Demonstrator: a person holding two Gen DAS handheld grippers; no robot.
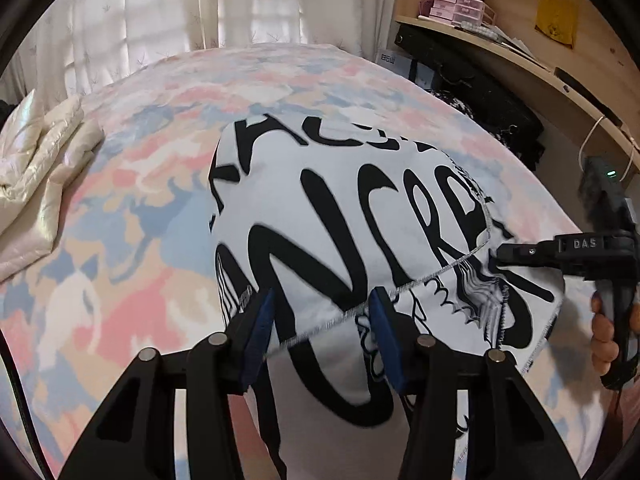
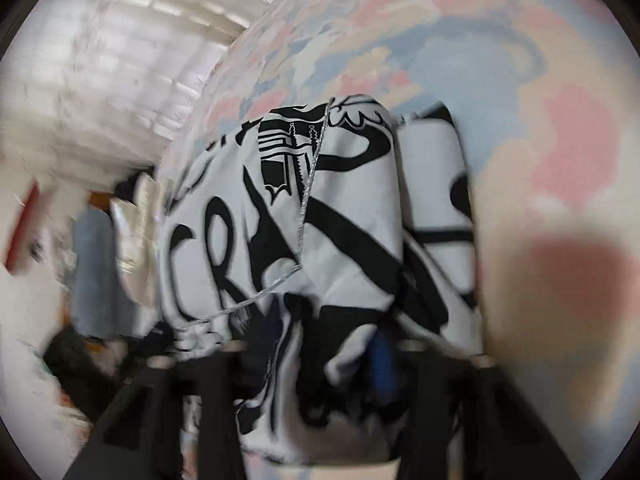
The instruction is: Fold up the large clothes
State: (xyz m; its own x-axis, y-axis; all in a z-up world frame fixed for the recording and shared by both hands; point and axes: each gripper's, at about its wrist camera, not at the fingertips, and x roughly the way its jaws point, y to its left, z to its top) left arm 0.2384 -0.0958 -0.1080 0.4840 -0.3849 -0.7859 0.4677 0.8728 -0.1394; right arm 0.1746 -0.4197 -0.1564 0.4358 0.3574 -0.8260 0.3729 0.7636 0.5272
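Gripping a white black-lettered cotton garment (image 1: 360, 208) on a pastel camouflage-patterned bedspread (image 1: 132, 240), right gripper (image 1: 498, 254) clamped its edge, left gripper (image 1: 322, 320) fingers straddled the hem, unpressed.

Right wrist view smeared by motion blur: room at left unreadable, right gripper (image 2: 320, 364) fingers mostly buried under the garment (image 2: 332, 240), one blue pad (image 2: 382, 364) barely showing. Left wrist view: garment's near end cut off; hand (image 1: 606, 336) partly cropped, probably the person's right.
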